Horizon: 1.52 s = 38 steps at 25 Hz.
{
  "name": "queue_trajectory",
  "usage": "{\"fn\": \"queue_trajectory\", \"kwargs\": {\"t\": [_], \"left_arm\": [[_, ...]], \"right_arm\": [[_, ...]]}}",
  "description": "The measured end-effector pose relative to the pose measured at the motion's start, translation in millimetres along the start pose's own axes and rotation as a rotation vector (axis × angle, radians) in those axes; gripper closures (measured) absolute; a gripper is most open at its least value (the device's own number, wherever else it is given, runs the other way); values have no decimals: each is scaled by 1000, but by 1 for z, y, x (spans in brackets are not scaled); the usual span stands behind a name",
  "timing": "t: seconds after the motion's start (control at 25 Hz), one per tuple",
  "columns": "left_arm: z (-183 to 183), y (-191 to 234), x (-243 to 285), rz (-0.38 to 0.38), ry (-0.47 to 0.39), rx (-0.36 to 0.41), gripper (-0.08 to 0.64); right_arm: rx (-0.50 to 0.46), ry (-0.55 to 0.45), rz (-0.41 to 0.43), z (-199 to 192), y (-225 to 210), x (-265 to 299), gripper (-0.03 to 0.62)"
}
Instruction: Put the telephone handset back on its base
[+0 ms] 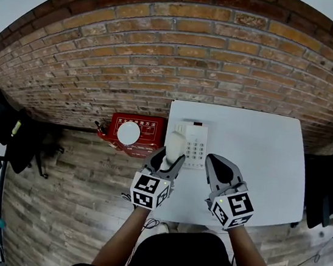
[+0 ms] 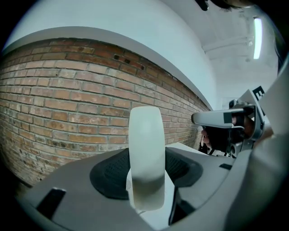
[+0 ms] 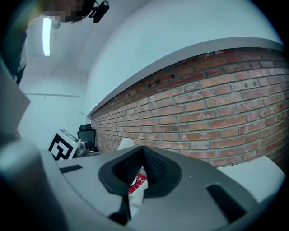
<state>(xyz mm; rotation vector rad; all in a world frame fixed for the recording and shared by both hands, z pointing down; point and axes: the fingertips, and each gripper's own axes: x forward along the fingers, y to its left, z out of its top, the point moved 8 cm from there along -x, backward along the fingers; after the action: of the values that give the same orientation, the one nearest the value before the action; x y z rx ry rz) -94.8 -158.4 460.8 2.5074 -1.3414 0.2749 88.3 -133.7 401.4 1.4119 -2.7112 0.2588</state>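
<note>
The handset (image 1: 175, 141) is off its cradle. We have it clamped in the left gripper (image 1: 172, 156), standing upright between the jaws and hovering above the near left edge of the base (image 1: 197, 144). So the pick-up is done; what is left, as we read it, is to lay the handset flat, line it up with the cradle on the base's left side, set it down and let go. Our left forearm reaches straight ahead, the gripper tipped slightly down toward the white table (image 1: 261, 161). The right gripper (image 1: 213, 162) sits just beside the base, jaws pinched together on nothing, pointing nearly level at the brick wall (image 1: 184, 52).
</note>
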Motion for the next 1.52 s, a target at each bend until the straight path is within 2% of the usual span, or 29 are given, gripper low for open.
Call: {"fn": "queue_trajectory", "kwargs": {"t": [0.4, 1.28, 1.52], "left_arm": [[-22, 12, 20, 51, 47, -67, 325], [-51, 24, 59, 110, 141, -64, 325], [-56, 28, 65, 130, 165, -36, 325]], "right_arm": [[5, 5, 13, -3, -10, 6, 583], [30, 34, 22, -13, -42, 16, 583], [38, 43, 12, -14, -48, 16, 583]]}}
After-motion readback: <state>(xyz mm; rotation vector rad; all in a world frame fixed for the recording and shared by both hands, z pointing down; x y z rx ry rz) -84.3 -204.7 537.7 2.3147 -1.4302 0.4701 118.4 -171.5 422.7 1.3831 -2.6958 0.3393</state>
